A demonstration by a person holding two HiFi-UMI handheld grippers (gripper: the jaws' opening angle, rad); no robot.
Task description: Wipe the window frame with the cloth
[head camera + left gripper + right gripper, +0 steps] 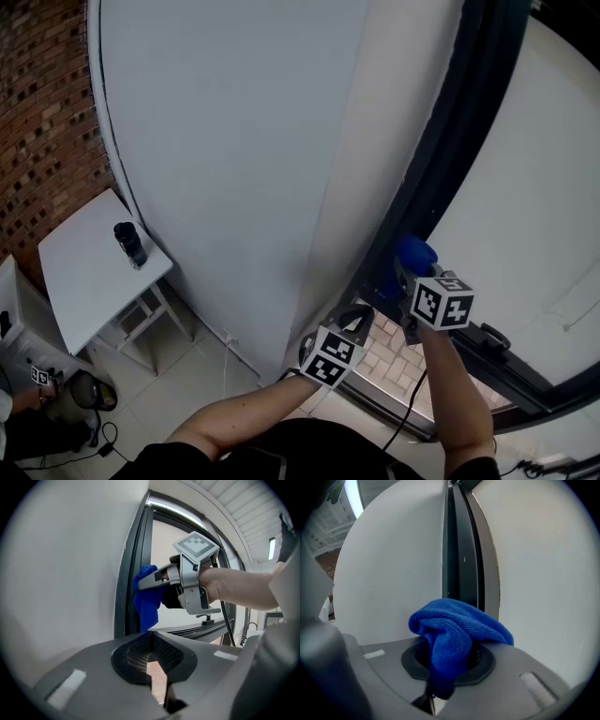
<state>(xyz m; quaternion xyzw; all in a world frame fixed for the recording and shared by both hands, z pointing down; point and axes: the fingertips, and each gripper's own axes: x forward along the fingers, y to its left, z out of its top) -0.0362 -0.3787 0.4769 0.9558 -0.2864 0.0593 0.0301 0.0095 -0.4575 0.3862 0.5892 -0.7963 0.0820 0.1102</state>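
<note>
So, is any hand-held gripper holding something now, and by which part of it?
The right hand-held gripper is shut on the blue cloth, pinching it by a bunched fold. The left hand-held gripper holds nothing.

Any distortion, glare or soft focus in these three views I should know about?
Head view: wide-angle bends the window frame into an arc; light even, sharp. Left gripper view: fisheye, black corners, bright glint along the frame's top; right gripper and blue cloth sharp. Right gripper view: black corners too, cloth sharp, light strip at top left blown out.
</note>
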